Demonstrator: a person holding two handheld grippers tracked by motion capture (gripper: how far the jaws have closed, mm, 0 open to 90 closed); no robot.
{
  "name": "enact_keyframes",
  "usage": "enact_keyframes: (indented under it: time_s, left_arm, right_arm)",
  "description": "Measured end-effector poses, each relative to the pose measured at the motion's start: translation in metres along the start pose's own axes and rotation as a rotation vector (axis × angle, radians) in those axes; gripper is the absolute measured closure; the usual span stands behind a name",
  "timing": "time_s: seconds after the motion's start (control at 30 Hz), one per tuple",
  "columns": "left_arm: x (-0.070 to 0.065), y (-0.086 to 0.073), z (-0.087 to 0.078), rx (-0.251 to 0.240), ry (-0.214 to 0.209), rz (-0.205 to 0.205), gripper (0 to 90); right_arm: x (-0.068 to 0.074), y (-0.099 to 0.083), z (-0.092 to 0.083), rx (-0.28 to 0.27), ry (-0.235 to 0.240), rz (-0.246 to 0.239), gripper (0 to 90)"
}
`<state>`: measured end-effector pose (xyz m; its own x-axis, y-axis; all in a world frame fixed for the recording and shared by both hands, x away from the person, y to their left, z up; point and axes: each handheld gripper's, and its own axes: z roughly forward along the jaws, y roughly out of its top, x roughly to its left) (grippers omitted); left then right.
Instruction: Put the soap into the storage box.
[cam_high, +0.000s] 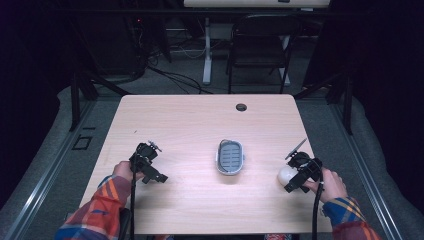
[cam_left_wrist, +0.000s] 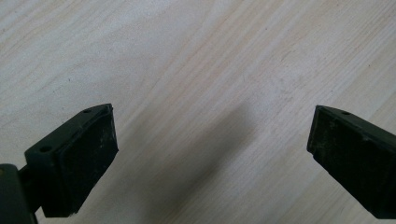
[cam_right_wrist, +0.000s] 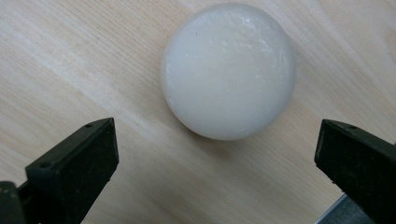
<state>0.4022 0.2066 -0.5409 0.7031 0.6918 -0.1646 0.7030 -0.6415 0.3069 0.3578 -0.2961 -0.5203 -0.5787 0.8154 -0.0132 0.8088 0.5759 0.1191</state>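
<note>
Here the right gripper (cam_high: 296, 176) has its jaws spread wide, holding nothing, with a white round soap (cam_right_wrist: 229, 70) lying on the table (cam_high: 200, 125) just ahead of them and between their lines, untouched. In the high view the soap (cam_high: 286, 174) sits right of the grey soap dish (cam_high: 230, 157), near the table's right edge. The dish stands at the table's middle, its ribbed tray bare. Left of the dish, well apart from it, the left gripper (cam_high: 148, 165) hangs over bare wood, its jaws likewise wide and gripping nothing (cam_left_wrist: 210, 140).
</note>
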Motion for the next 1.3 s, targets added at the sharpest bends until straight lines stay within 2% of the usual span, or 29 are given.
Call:
enact_keyframes:
  time_s: [0.03, 0.07, 0.1, 0.13, 0.17, 0.2, 0.23, 0.27, 0.3, 0.33, 0.37, 0.43, 0.47, 0.5, 0.57, 0.67, 0.7, 0.73, 0.77, 0.8, 0.83, 0.87, 0.9, 0.93, 0.97, 1.0, 1.03, 1.2, 1.3]
  left_arm:
    - [0.0, 0.0, 0.0, 0.0, -0.002, -0.002, 1.4]
    - [0.0, 0.0, 0.0, 0.0, -0.002, -0.002, 1.4]
    - [0.0, 0.0, 0.0, 0.0, -0.002, -0.002, 1.4]
    - [0.0, 0.0, 0.0, 0.0, -0.002, -0.002, 1.4]
    - [0.0, 0.0, 0.0, -0.001, -0.002, -0.002, 1.4]
    - [0.0, 0.0, 0.0, -0.001, -0.002, -0.002, 1.4]
    - [0.0, 0.0, 0.0, -0.002, -0.003, -0.003, 1.4]
    - [0.0, 0.0, 0.0, 0.0, -0.002, -0.001, 1.4]
    - [0.0, 0.0, 0.0, 0.0, -0.001, 0.0, 1.4]
    - [0.0, 0.0, 0.0, 0.0, -0.001, 0.0, 1.4]
    - [0.0, 0.0, 0.0, -0.003, -0.005, -0.001, 1.4]
    - [0.0, 0.0, 0.0, -0.002, -0.004, -0.003, 1.4]
    - [0.0, 0.0, 0.0, 0.0, -0.004, -0.007, 1.4]
    - [0.0, 0.0, 0.0, 0.001, -0.004, -0.007, 1.4]
    - [0.0, 0.0, 0.0, 0.0, -0.004, -0.007, 1.4]
    - [0.0, 0.0, 0.0, 0.0, -0.004, -0.006, 1.4]
    - [0.0, 0.0, 0.0, 0.001, -0.005, -0.006, 1.4]
    - [0.0, 0.0, 0.0, 0.001, -0.003, -0.007, 1.4]
    - [0.0, 0.0, 0.0, 0.001, -0.001, -0.001, 1.4]
    - [0.0, 0.0, 0.0, 0.001, -0.002, -0.003, 1.5]
    - [0.0, -0.001, 0.0, -0.002, -0.003, 0.0, 1.5]
    - [0.0, -0.001, 0.0, -0.002, -0.003, 0.0, 1.5]
    - [0.0, -0.001, 0.0, 0.0, -0.003, -0.002, 1.4]
    - [0.0, -0.001, 0.0, 0.0, -0.003, -0.002, 1.5]
    - [0.0, 0.0, 0.0, 0.001, -0.004, -0.002, 1.5]
    - [0.0, 0.0, 0.0, -0.001, -0.002, -0.002, 1.5]
    - [0.0, 0.0, 0.0, 0.002, -0.002, 0.0, 1.5]
    - [0.0, 0.0, 0.0, 0.004, -0.001, -0.006, 1.5]
    - [0.0, 0.0, 0.0, 0.003, 0.001, 0.0, 1.6]
  right_arm:
    - [-0.004, 0.006, -0.006, 0.107, -0.024, -0.08, 0.0]
    - [-0.004, 0.006, -0.006, 0.107, -0.024, -0.08, 0.0]
    - [0.002, 0.004, 0.008, -0.052, 0.018, 0.043, 0.0]
    - [0.002, 0.004, 0.008, -0.052, 0.018, 0.043, 0.0]
    - [-0.005, 0.015, -0.001, 0.099, -0.017, -0.075, 0.0]
    - [-0.005, 0.015, -0.001, 0.099, -0.017, -0.075, 0.0]
    - [0.003, 0.01, 0.013, -0.083, 0.03, 0.065, 0.0]
    - [0.004, 0.015, 0.015, -0.093, 0.031, 0.07, 0.0]
    - [-0.002, 0.022, 0.005, 0.043, 0.003, -0.037, 0.0]
    - [-0.002, 0.022, 0.005, 0.043, 0.003, -0.037, 0.0]
    - [0.0, 0.025, 0.008, 0.018, 0.01, -0.016, 0.0]
    - [-0.001, 0.028, 0.008, 0.034, 0.006, -0.028, 0.0]
    - [0.0, 0.029, 0.011, 0.004, 0.008, -0.002, 0.0]
    - [-0.002, 0.034, 0.011, 0.045, 0.006, -0.025, 0.0]
    - [-0.002, 0.034, 0.012, 0.034, 0.003, -0.017, 0.0]
    - [-0.004, 0.04, 0.012, 0.082, -0.006, -0.046, 0.0]
    - [-0.004, 0.04, 0.015, 0.055, -0.006, -0.03, 0.0]
    - [-0.005, 0.043, 0.013, 0.087, -0.01, -0.05, 1.0]
    - [-0.005, 0.044, 0.013, 0.091, -0.014, -0.059, 4.1]
    - [-0.002, 0.041, 0.019, 0.02, 0.009, -0.003, 6.5]
    - [-0.004, 0.045, 0.015, 0.089, -0.008, -0.055, 11.6]
    - [-0.004, 0.045, 0.015, 0.089, -0.008, -0.055, 11.6]
    - [-0.005, 0.046, 0.015, 0.112, -0.011, -0.071, 13.8]
    - [-0.005, 0.046, 0.015, 0.112, -0.011, -0.071, 13.8]
    - [-0.002, 0.043, 0.019, 0.046, 0.003, -0.019, 14.8]
    - [-0.007, 0.048, 0.013, 0.149, -0.024, -0.101, 14.9]
    - [-0.005, 0.045, 0.018, 0.092, -0.012, -0.052, 16.0]
    - [-0.006, 0.045, 0.02, 0.124, -0.017, -0.062, 19.3]
    - [-0.005, 0.045, 0.021, 0.122, -0.009, -0.052, 24.0]
